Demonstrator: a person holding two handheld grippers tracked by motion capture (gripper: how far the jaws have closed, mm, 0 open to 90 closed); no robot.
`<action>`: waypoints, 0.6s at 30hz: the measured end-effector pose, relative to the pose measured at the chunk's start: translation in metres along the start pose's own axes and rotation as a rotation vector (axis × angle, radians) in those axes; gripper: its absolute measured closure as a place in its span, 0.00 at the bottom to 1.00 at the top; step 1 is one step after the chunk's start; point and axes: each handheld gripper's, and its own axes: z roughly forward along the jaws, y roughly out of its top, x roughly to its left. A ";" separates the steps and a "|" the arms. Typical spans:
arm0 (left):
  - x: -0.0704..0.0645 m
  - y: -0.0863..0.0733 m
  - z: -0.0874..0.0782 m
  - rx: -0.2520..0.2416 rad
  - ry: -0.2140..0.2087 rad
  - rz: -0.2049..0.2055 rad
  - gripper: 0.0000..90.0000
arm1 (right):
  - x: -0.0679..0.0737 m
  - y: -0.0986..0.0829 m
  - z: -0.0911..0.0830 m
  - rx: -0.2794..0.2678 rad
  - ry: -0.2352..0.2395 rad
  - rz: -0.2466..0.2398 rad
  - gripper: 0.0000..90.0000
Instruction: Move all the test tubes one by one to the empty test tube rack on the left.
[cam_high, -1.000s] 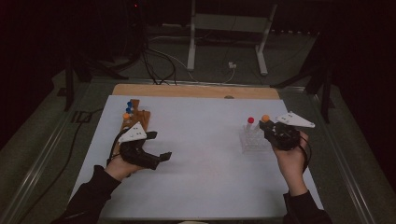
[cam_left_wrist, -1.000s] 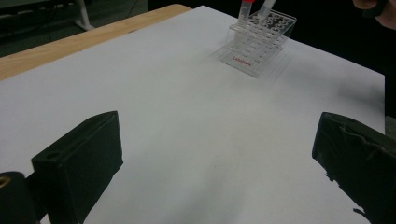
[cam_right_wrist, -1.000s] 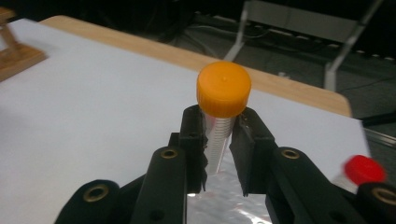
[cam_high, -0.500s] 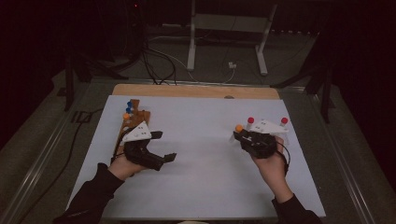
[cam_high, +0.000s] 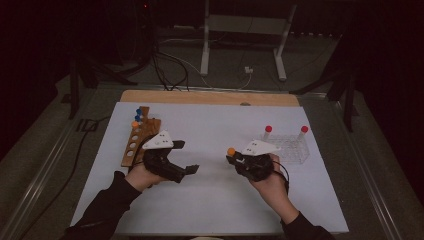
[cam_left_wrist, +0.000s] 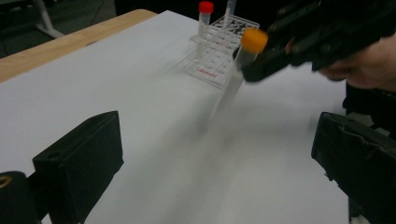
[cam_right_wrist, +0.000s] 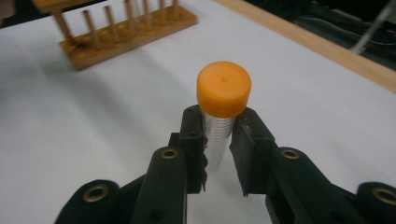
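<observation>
My right gripper is shut on a clear tube with an orange cap, held just below the cap. In the high view that orange-capped tube sticks out left of the right gripper, near the middle of the white mat. The left gripper view shows the orange-capped tube tilted above the mat. My left gripper stands open with nothing between its jaws, pointing right toward the tube. A wooden rack lies behind the left hand, with blue- and orange-capped tubes at its far end.
A clear plastic rack with two red-capped tubes stands at the right of the white mat. A wooden board edge runs along the far side. Cables and a metal stand lie on the floor beyond.
My right gripper has moved left and toward the near side, away from the clear rack to the mat's middle, carrying the orange-capped tube. The left gripper has barely shifted.
</observation>
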 end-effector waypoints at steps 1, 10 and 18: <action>-0.001 0.001 0.001 0.000 -0.002 -0.001 0.04 | 0.003 0.000 0.002 0.004 0.008 -0.006 0.83; -0.010 0.011 0.016 -0.007 -0.032 0.025 0.18 | 0.020 -0.001 0.015 0.032 0.070 -0.033 0.83; -0.019 0.014 0.034 0.006 -0.068 0.061 0.43 | 0.026 0.000 0.019 0.035 0.094 -0.039 0.83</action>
